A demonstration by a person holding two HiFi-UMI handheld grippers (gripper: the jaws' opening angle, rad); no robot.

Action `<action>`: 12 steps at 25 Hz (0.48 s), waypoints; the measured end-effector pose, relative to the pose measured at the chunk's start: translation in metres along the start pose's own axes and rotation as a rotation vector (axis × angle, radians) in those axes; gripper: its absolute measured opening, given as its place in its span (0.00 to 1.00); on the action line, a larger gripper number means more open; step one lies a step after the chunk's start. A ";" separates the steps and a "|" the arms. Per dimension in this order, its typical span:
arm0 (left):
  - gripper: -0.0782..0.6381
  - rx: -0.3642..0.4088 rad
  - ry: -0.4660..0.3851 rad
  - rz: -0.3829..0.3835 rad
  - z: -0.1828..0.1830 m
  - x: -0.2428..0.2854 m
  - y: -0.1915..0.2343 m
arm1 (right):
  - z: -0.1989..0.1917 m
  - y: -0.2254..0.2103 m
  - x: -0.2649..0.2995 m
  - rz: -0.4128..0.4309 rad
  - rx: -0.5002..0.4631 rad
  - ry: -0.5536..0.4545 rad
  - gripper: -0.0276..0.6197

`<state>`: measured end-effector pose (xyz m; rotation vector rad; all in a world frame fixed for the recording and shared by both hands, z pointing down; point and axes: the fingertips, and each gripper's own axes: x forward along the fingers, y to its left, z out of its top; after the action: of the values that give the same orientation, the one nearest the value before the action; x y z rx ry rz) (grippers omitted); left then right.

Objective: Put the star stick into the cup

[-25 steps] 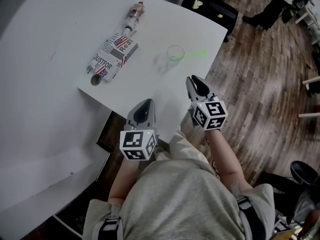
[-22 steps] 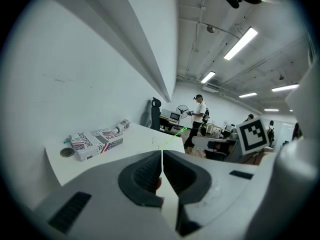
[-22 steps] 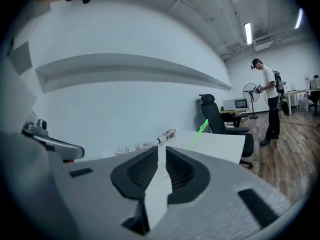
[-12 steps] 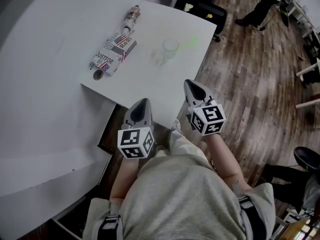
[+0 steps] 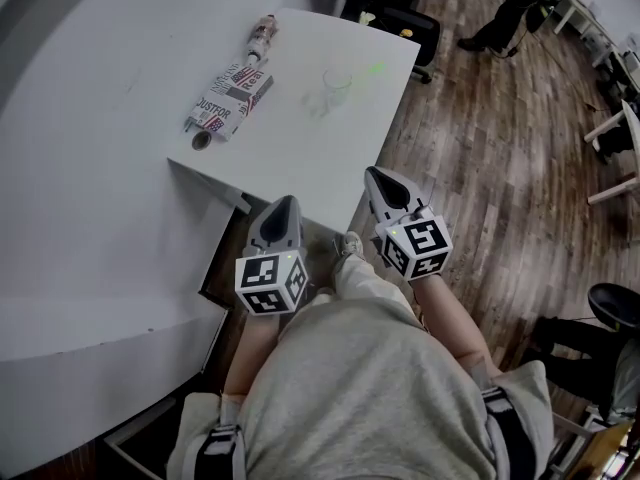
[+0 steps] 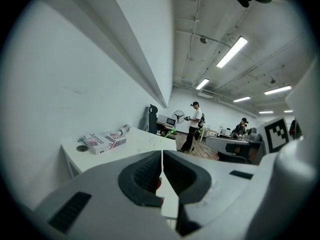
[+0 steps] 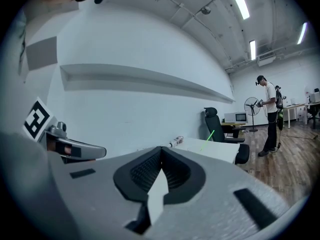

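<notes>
A clear cup (image 5: 333,86) stands near the far right of the white table (image 5: 300,158). A thin green stick (image 5: 374,70) slants out of it to the right, and its star end is too small to make out. The same stick (image 7: 210,134) rises at a slant above the table in the right gripper view and shows small as the stick (image 6: 172,131) in the left gripper view. My left gripper (image 5: 281,211) and right gripper (image 5: 384,182) hang off the table's near edge, close to my body. Both are shut and empty.
A printed box (image 5: 230,98), a small bottle (image 5: 262,34) and a dark round lid (image 5: 200,140) lie on the table's left part. A black office chair (image 7: 212,120) stands behind the table. A person (image 7: 267,114) stands on the wood floor (image 5: 480,148) at the right.
Both grippers have drawn back from the table toward my body, and the table with the cup now lies farther off. Both grippers stay shut.
</notes>
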<state>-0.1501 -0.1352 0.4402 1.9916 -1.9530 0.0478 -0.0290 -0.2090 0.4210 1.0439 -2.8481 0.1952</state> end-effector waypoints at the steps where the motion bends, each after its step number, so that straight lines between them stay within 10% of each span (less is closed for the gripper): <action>1: 0.12 0.001 -0.002 -0.002 -0.001 -0.004 -0.001 | 0.000 0.004 -0.005 -0.001 0.000 -0.005 0.04; 12: 0.12 -0.002 -0.019 -0.019 -0.007 -0.033 -0.009 | 0.004 0.030 -0.036 0.005 0.002 -0.039 0.03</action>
<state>-0.1412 -0.1020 0.4357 2.0168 -1.9449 0.0219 -0.0213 -0.1635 0.4095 1.0529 -2.8860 0.1803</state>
